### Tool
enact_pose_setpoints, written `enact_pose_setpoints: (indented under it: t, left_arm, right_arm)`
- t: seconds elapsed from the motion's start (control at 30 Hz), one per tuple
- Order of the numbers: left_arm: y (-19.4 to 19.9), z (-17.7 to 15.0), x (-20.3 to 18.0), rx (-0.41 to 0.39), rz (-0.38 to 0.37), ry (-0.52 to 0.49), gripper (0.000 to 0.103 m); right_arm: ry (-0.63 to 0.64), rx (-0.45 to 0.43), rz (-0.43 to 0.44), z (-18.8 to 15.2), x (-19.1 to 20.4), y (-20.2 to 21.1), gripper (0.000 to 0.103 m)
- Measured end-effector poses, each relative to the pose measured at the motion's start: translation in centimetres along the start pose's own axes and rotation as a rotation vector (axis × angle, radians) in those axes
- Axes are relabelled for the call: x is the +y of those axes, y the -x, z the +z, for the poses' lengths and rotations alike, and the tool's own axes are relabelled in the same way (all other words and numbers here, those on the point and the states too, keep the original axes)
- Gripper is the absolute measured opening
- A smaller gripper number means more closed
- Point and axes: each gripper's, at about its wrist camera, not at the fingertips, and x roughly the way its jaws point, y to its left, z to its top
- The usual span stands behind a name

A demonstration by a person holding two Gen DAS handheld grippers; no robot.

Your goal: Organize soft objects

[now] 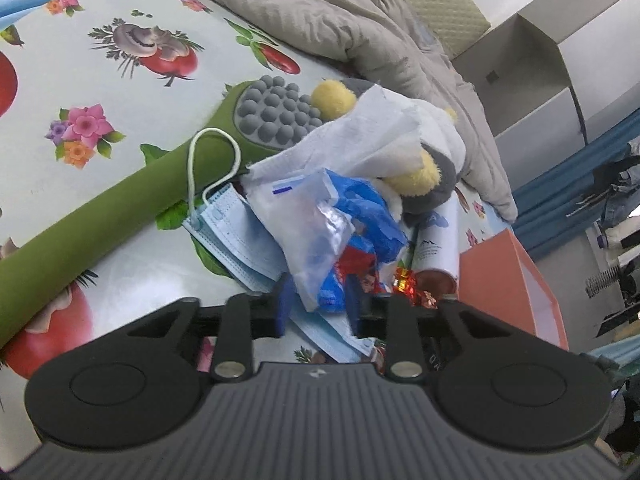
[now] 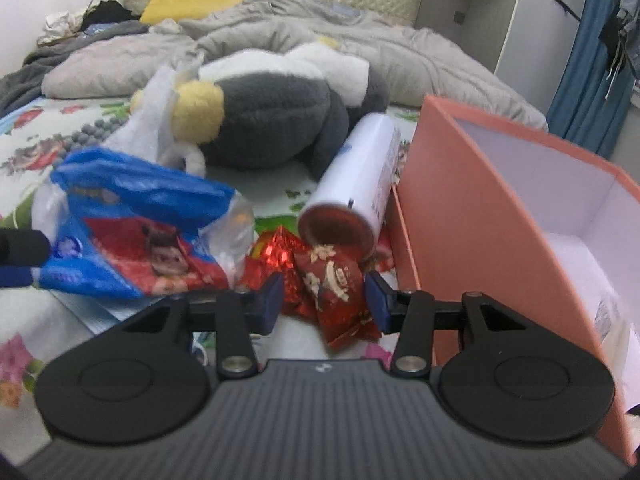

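A heap lies on the flowered sheet. A grey, white and yellow plush toy [image 2: 276, 120] lies at its back, also in the left wrist view [image 1: 424, 184]. A blue and red crinkly plastic bag [image 1: 340, 232] lies in front, also in the right wrist view [image 2: 132, 236]. My left gripper [image 1: 320, 304] is open, its fingers on either side of the bag's lower edge, over a blue face mask [image 1: 236, 236]. My right gripper [image 2: 326, 296] is open around a red snack packet [image 2: 336, 284]. A white tissue [image 1: 360, 140] drapes the toy.
A green massage stick [image 1: 120, 192] with grey knobs lies at the left. A white can [image 2: 356, 188] lies beside an open orange box [image 2: 480, 208] at the right. A grey quilt [image 2: 320, 36] is bunched behind. Red foil candies [image 2: 272, 256] lie by the can.
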Motion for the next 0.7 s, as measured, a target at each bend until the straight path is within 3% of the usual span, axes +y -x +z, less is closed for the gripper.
enact_pose_setpoints:
  t: [0.17,0.2,0.23,0.7]
  left_arm:
    - [-0.2,-0.1,-0.1,-0.004,0.004,-0.014,0.018]
    - [-0.2,-0.1,-0.1,-0.007,0.005,-0.016,0.016]
    - [0.0,-0.1,-0.2,-0.012,0.002,-0.016,0.015]
    - [4.7,-0.3,-3.7,-0.135,-0.037,-0.064,0.006]
  right_arm:
    - [0.025,-0.003,-0.025,-0.3,0.5,-0.4,0.046]
    - [0.028,-0.004,-0.022,-0.3,0.5,-0.4,0.044]
    - [0.036,-0.005,-0.030,-0.3,0.6,-0.3,0.034]
    - [0.015,-0.036,-0.006,0.3,0.0,2.5,0.029]
